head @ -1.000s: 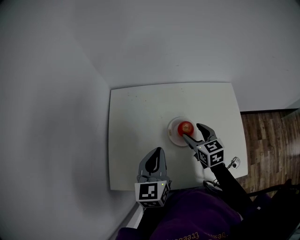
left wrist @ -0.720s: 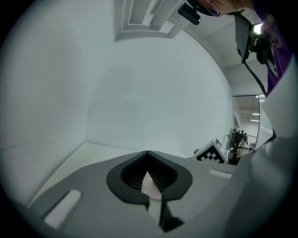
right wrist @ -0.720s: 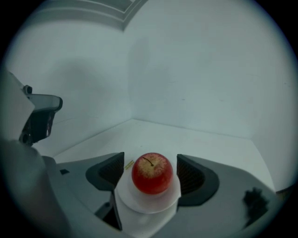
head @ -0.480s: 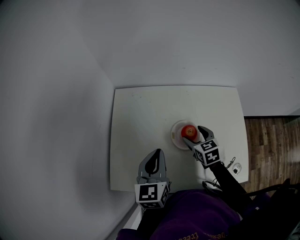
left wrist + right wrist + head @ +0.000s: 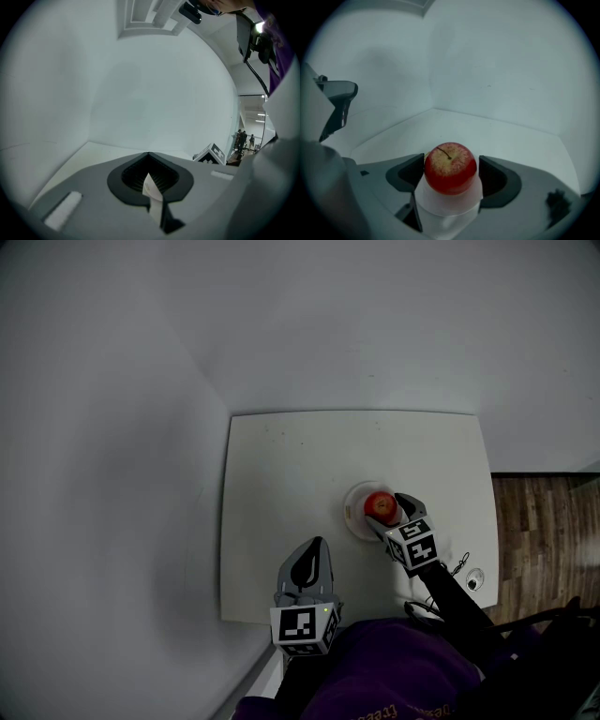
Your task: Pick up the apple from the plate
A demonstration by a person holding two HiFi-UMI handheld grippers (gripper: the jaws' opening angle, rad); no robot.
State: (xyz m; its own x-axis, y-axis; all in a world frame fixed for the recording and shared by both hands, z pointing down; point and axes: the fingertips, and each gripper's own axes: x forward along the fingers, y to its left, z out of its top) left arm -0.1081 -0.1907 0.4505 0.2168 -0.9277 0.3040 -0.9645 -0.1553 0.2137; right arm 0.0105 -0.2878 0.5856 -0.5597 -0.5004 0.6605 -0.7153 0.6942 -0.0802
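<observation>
A red apple (image 5: 379,504) with a yellow-speckled top sits on a small white plate (image 5: 352,514) on the white table (image 5: 281,465). My right gripper (image 5: 387,510) reaches down over the plate's near side, open, with the apple (image 5: 450,168) between its dark pads (image 5: 411,172). The left pad is at the apple's skin and a small gap shows at the right pad. The plate (image 5: 450,208) shows white under the apple. My left gripper (image 5: 305,563) hangs shut near the table's front edge, holding nothing; a paper tag sticks up where its jaws (image 5: 149,161) meet.
A small round white thing (image 5: 473,579) with a thin cable (image 5: 458,565) lies at the table's front right corner. Grey walls close in behind and to the left. Wooden floor (image 5: 548,521) lies to the right. The right gripper's marker cube (image 5: 213,153) shows in the left gripper view.
My right gripper has sunk and slid forward, so its jaws now stand on both sides of the apple instead of just short of it. The left gripper has stayed put.
</observation>
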